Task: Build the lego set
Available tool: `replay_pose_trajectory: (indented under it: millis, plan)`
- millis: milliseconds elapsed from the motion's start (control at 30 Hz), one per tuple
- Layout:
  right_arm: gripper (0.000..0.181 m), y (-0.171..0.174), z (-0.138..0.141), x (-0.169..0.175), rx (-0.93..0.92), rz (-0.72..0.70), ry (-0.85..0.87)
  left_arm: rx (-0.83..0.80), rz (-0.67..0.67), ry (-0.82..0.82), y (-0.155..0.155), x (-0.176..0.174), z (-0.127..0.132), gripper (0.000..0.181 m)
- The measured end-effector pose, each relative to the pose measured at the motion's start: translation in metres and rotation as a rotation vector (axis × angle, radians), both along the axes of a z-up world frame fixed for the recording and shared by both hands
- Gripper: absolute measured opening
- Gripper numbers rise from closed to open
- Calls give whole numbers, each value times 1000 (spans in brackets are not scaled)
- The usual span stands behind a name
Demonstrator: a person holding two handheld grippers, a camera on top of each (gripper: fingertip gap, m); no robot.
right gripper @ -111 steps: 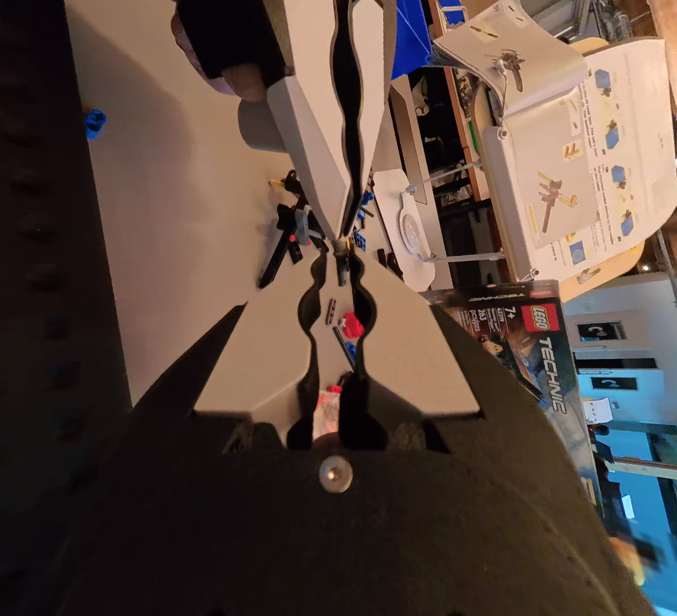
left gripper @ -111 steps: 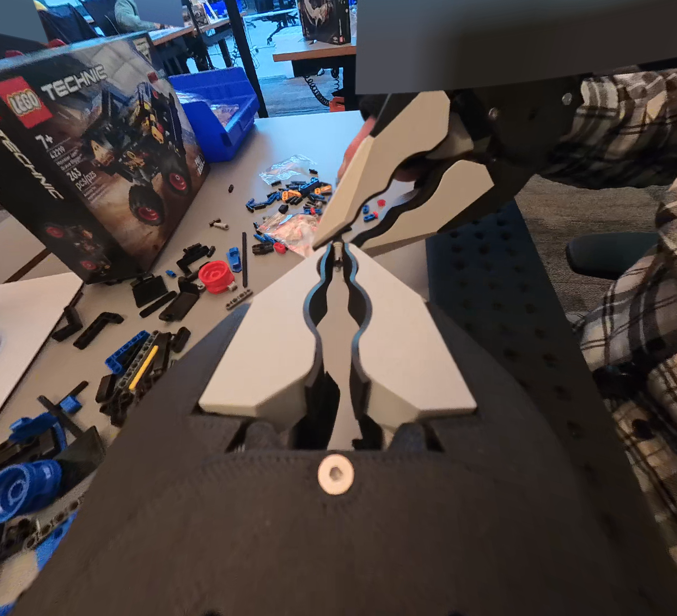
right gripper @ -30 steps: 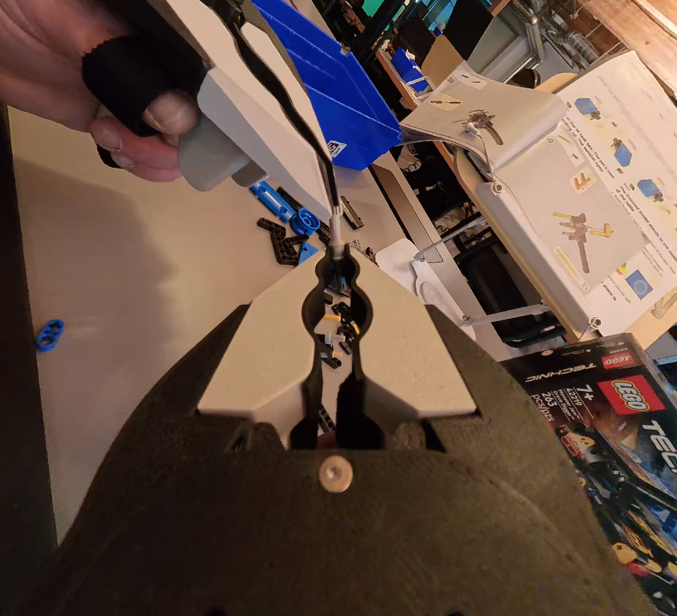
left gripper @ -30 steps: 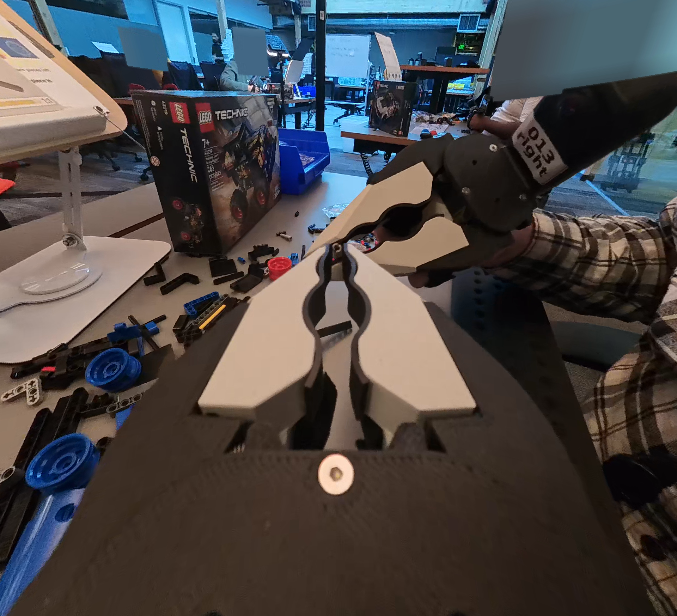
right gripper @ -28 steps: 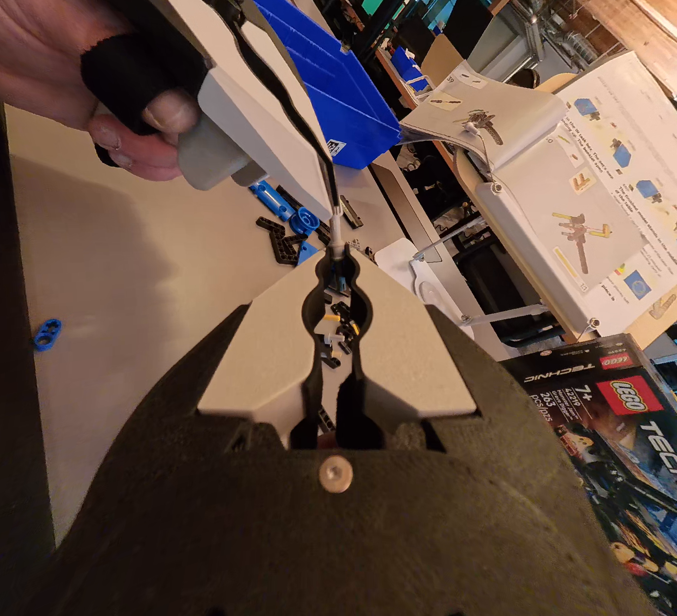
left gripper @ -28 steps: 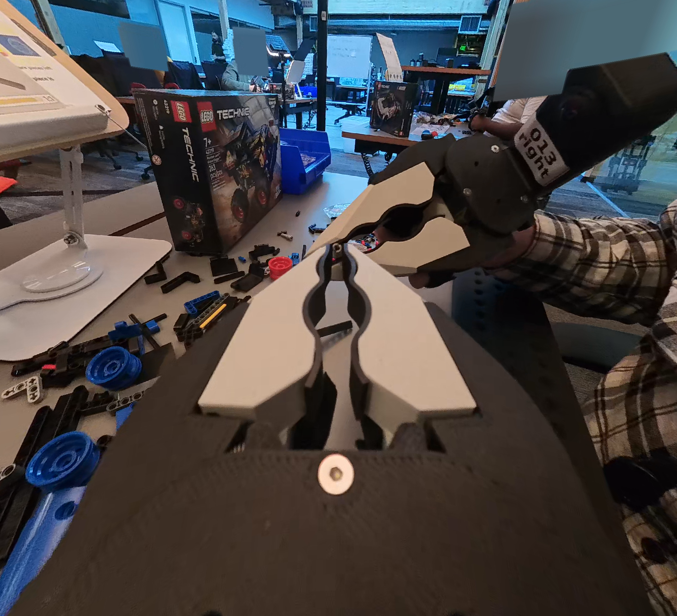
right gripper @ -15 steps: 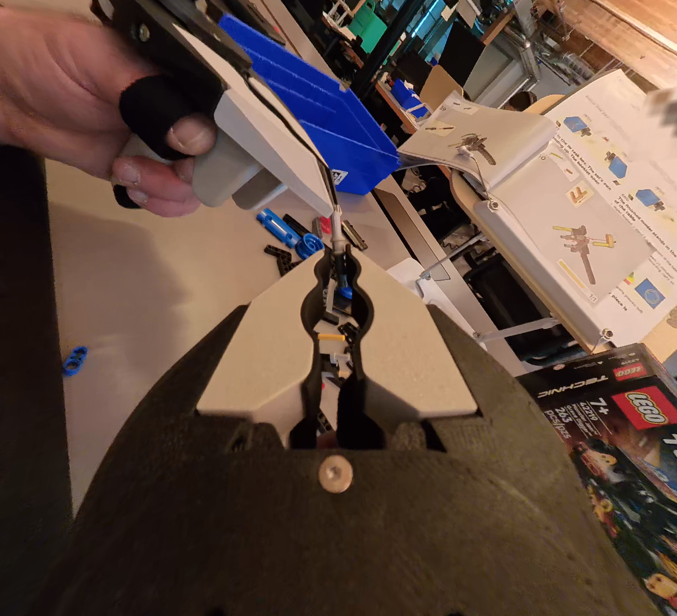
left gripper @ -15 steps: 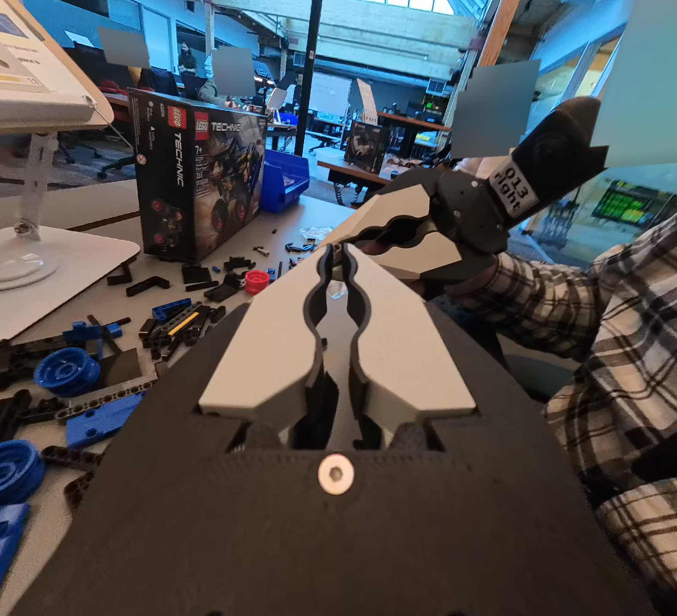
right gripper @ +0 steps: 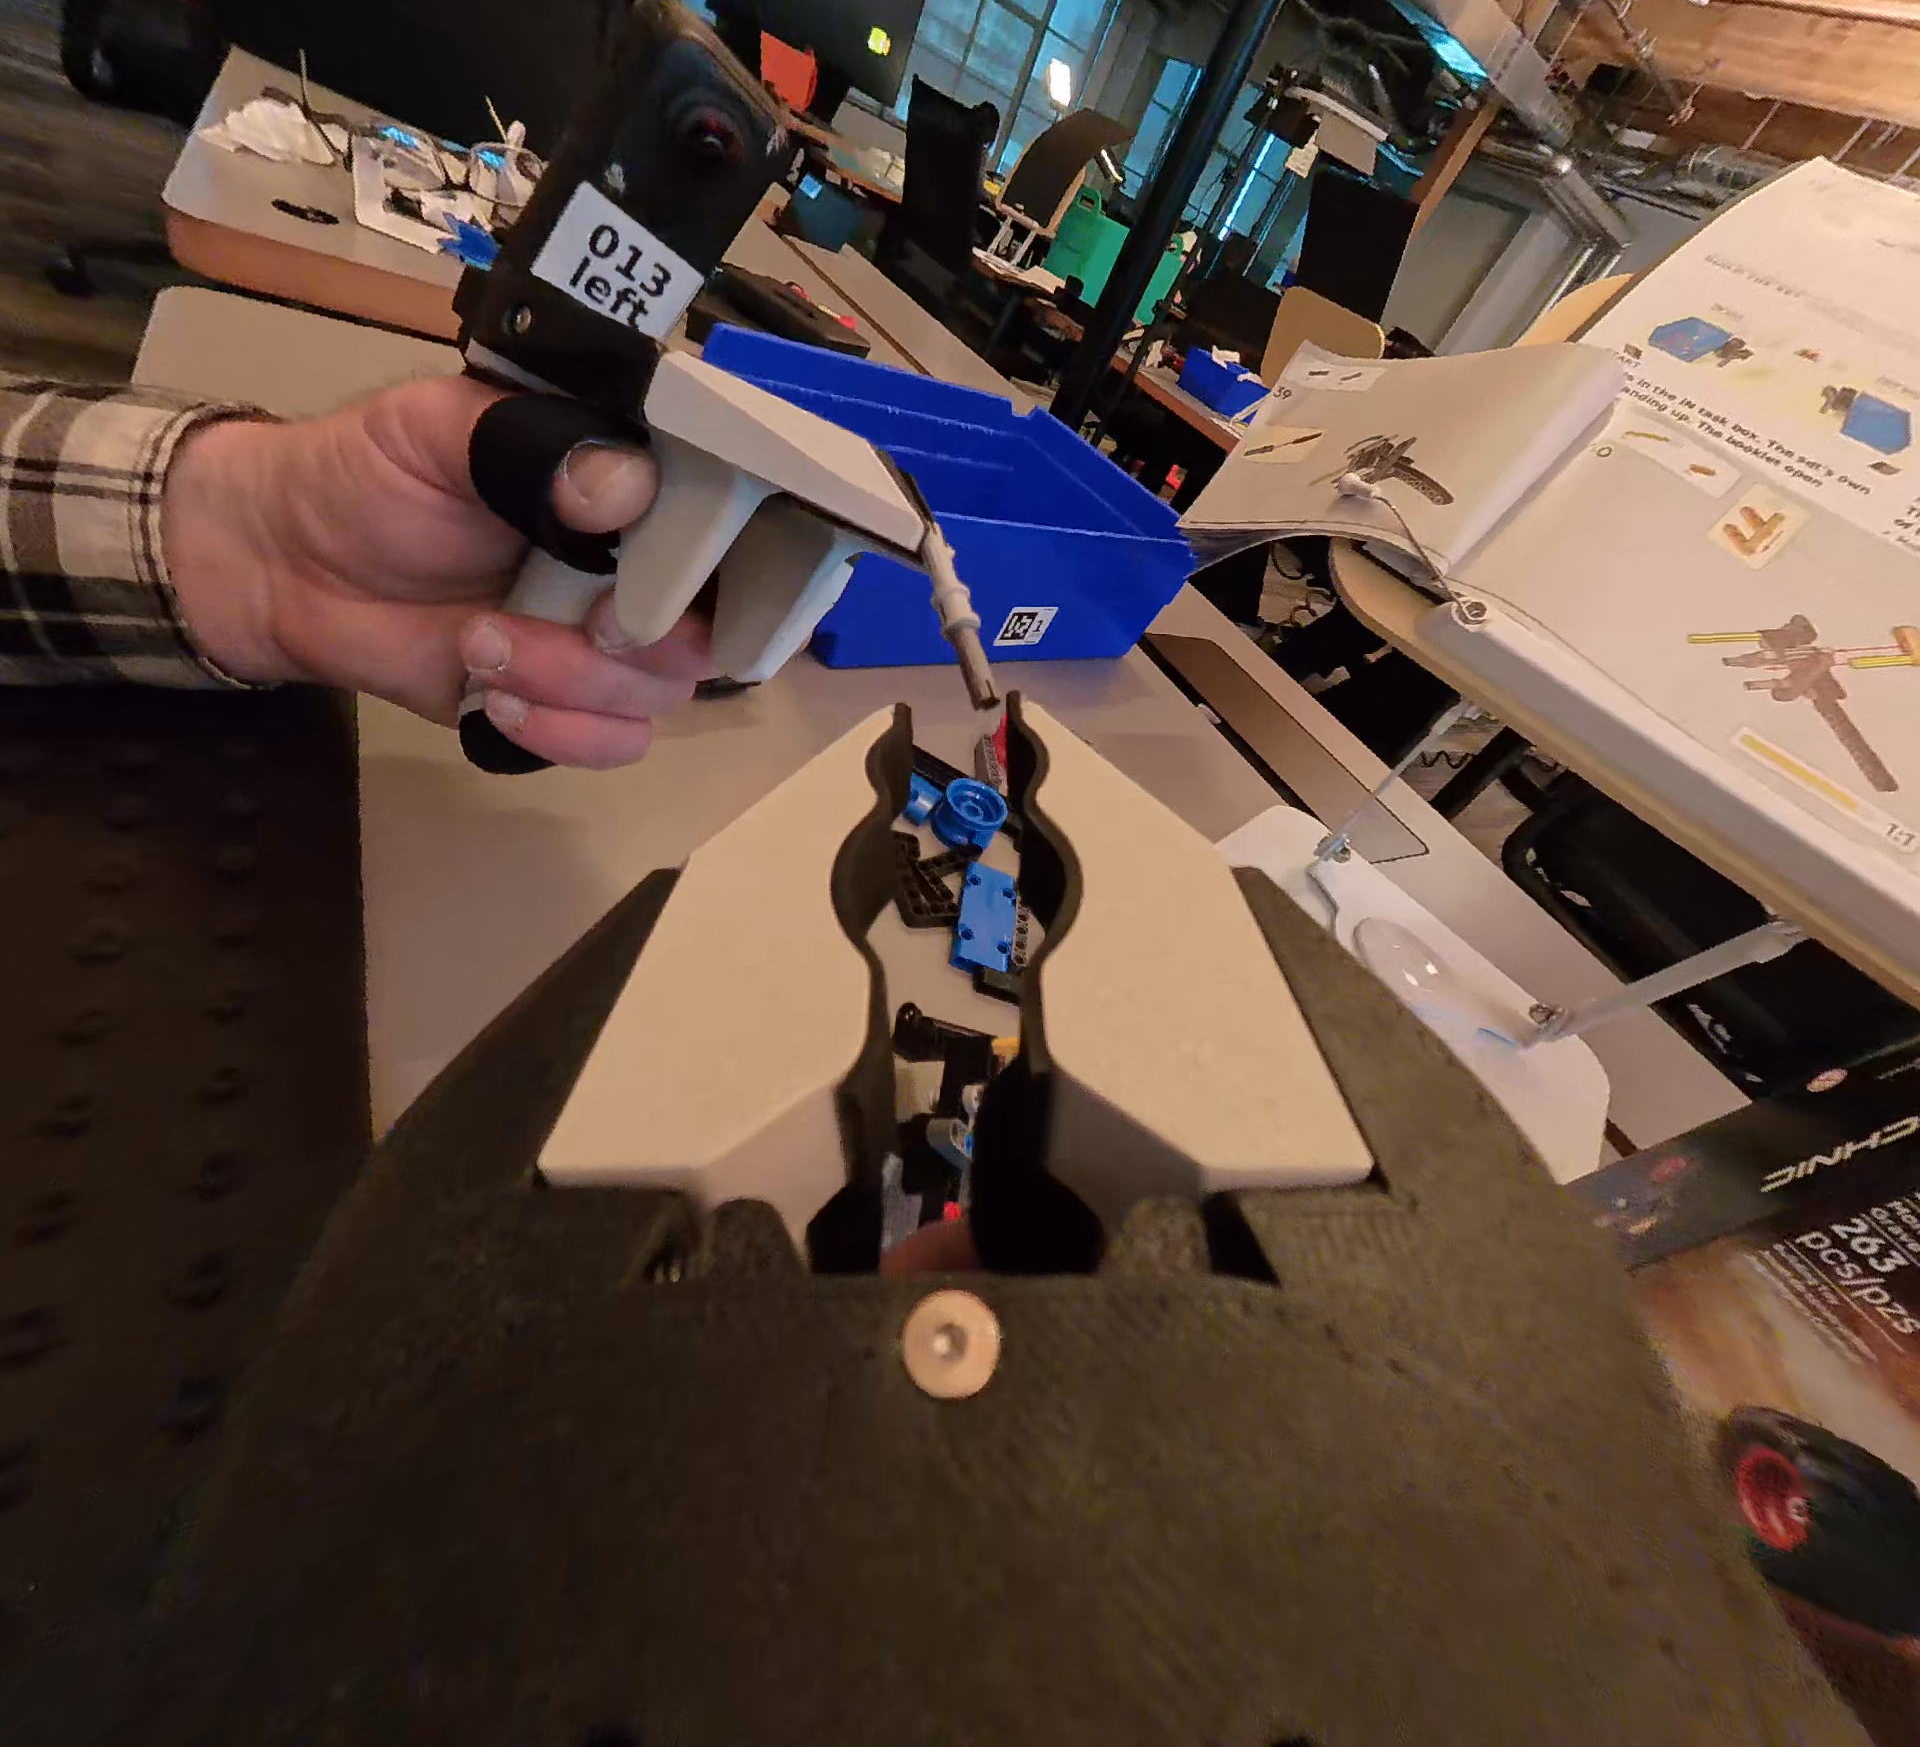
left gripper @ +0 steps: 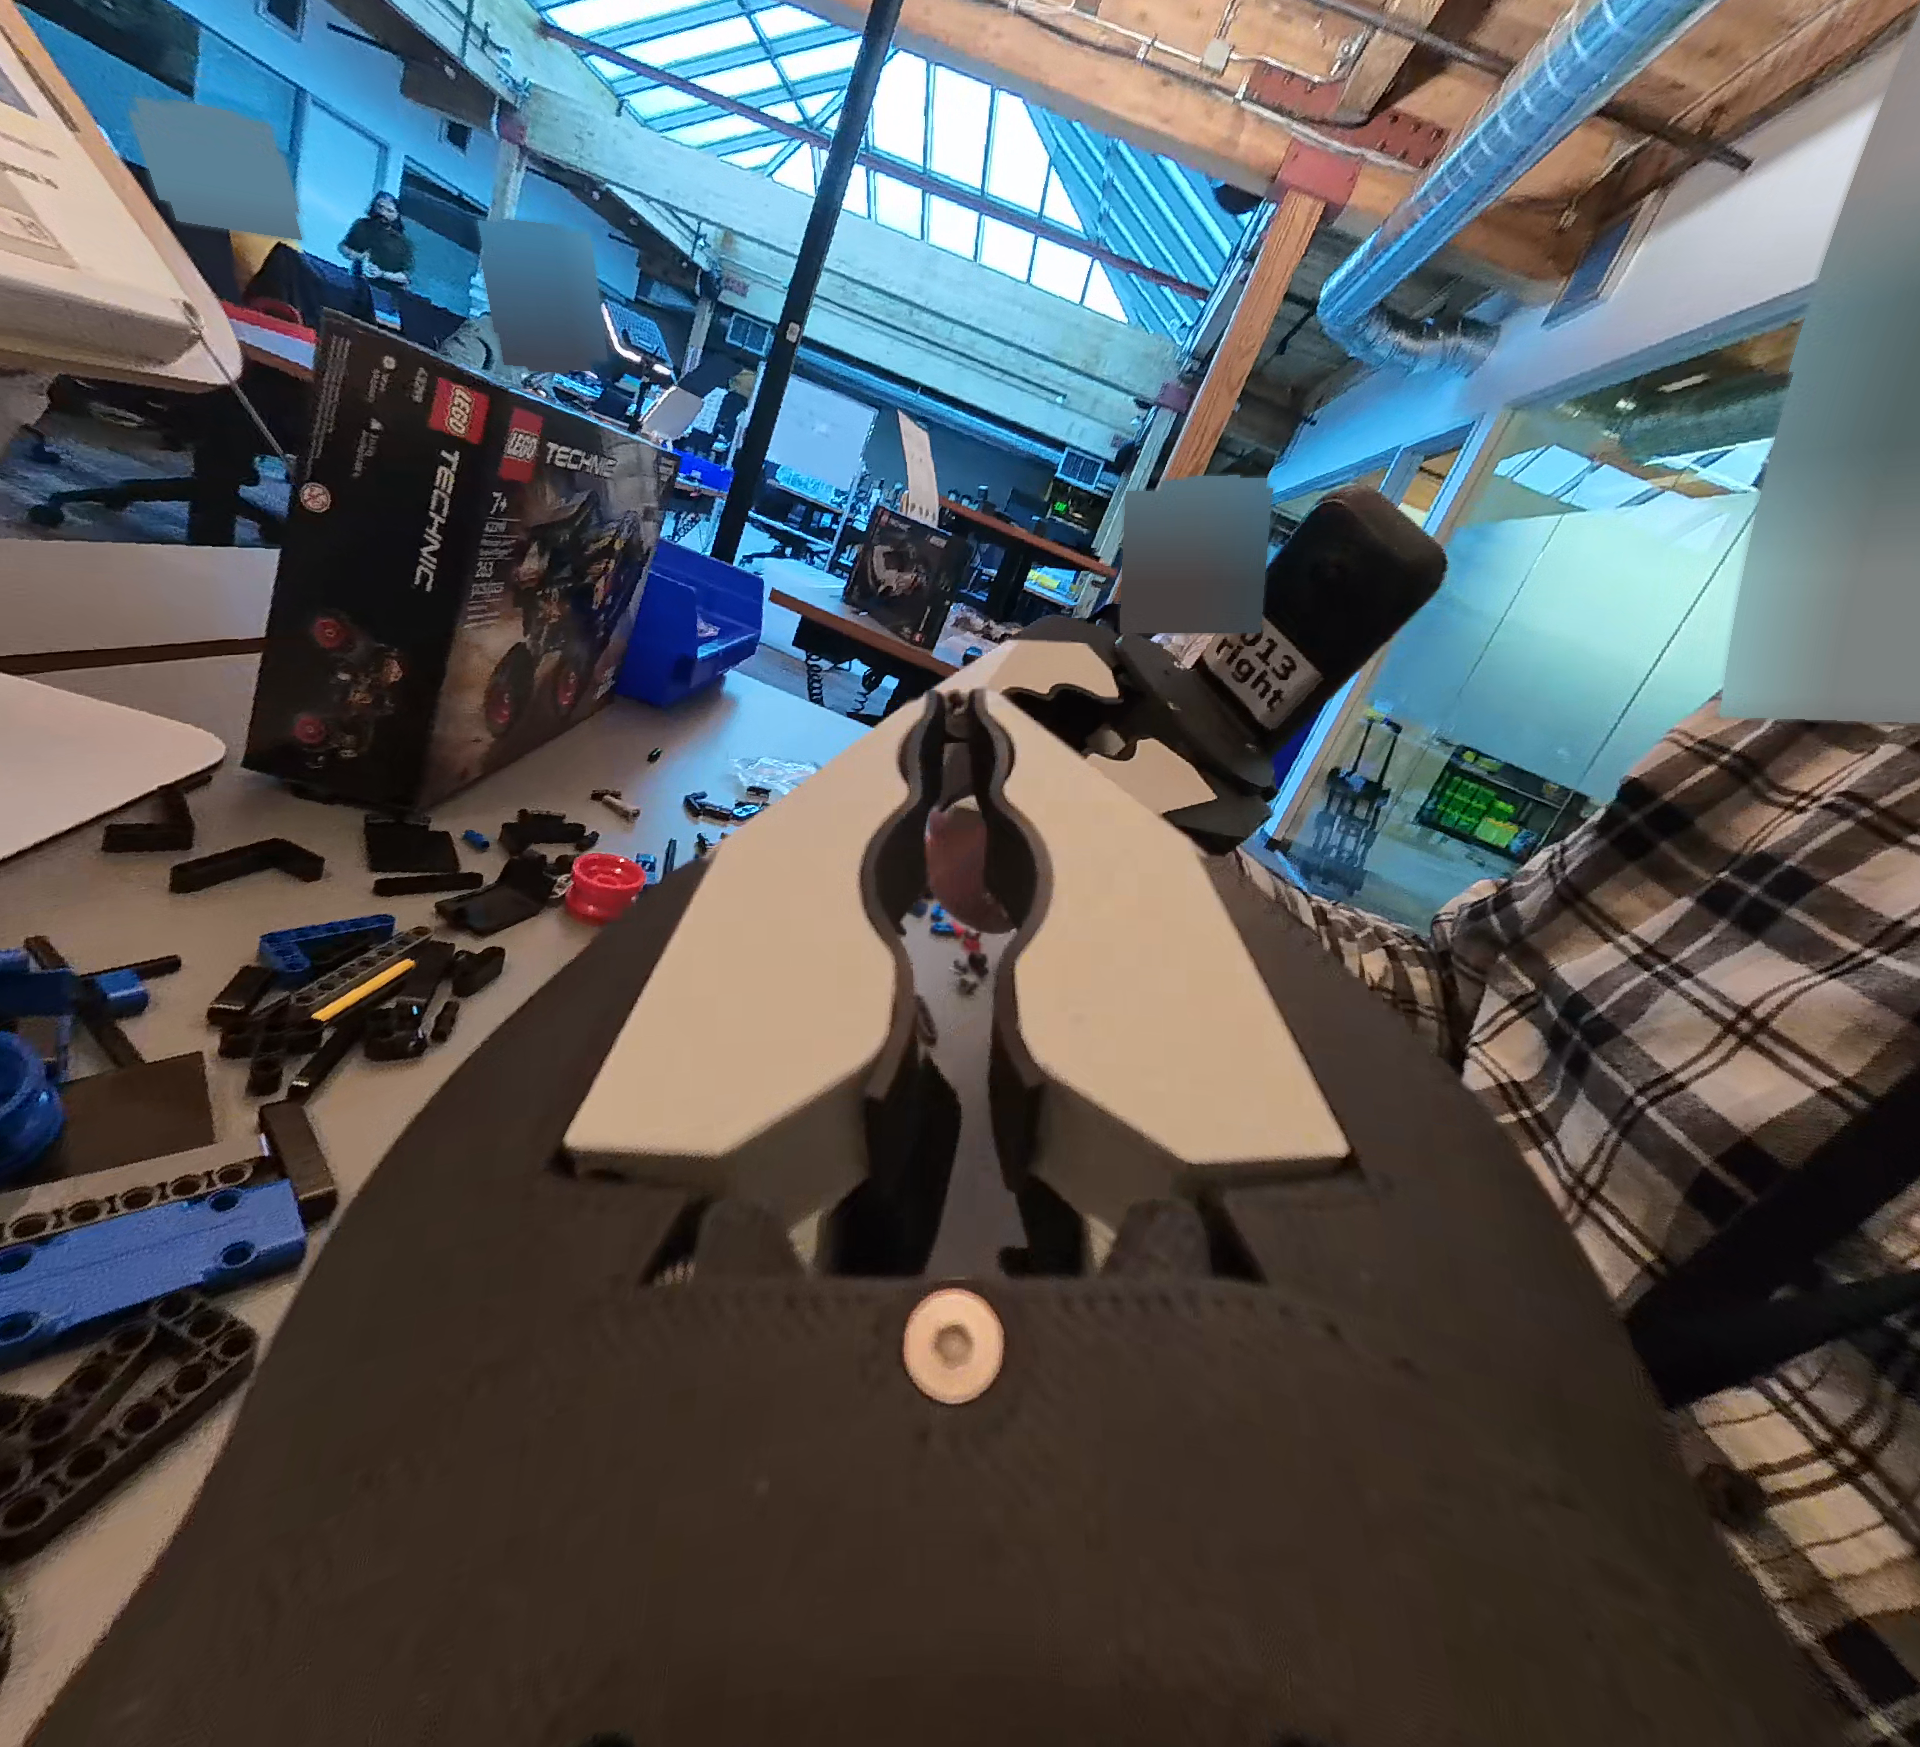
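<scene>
My left gripper (left gripper: 956, 710) is shut on a small light-grey pin with a dark end (right gripper: 958, 617). The right wrist view shows it at upper left (right gripper: 920, 539), held by a hand, with the pin sticking out down and to the right. My right gripper (right gripper: 956, 715) is open and empty, its tips just under the pin's dark end and apart from it. In the left wrist view the right gripper (left gripper: 1039, 710) sits just beyond my left fingertips. Both are held above the table (right gripper: 520, 866).
Loose black, blue and yellow parts (left gripper: 343, 980), a red hub (left gripper: 608, 882) and a blue wheel (right gripper: 968, 809) lie on the table. The set's box (left gripper: 457, 617) and a blue bin (right gripper: 987, 513) stand behind. The booklet on its stand (right gripper: 1558, 502) is right. Less than 4 cm separates the two grippers' tips.
My right gripper has opened and let go of the pin, which stays in my left gripper. Both grippers have tilted upward and risen above the table.
</scene>
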State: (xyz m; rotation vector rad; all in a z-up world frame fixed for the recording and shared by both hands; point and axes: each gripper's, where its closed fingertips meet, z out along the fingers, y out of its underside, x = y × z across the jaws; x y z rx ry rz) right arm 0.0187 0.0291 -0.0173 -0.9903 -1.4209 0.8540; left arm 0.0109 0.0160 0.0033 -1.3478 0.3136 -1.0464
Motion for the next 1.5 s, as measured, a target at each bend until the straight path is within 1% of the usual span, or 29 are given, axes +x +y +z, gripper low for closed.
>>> replay_pose_trajectory:
  millis: [167, 300, 667, 1367, 1500]
  plan:
    - [12, -4, 4, -1, -43, 29, 21, -2, -23, -25, -1, 1, 1, 2]
    - [4, -3, 8, -1, -74, 41, 43, -2, -36, -46, -2, 0, 3, 2]
    - [3, -8, 11, 0, -95, 64, 58, -8, -49, -72, -1, -3, 2, 3]
    - [3, -11, 15, 0, -64, 44, 59, -28, -58, -110, 1, -6, 1, 4]
    - [9, -11, 17, 1, -75, 44, 66, -26, -55, -132, 1, -10, 3, 3]
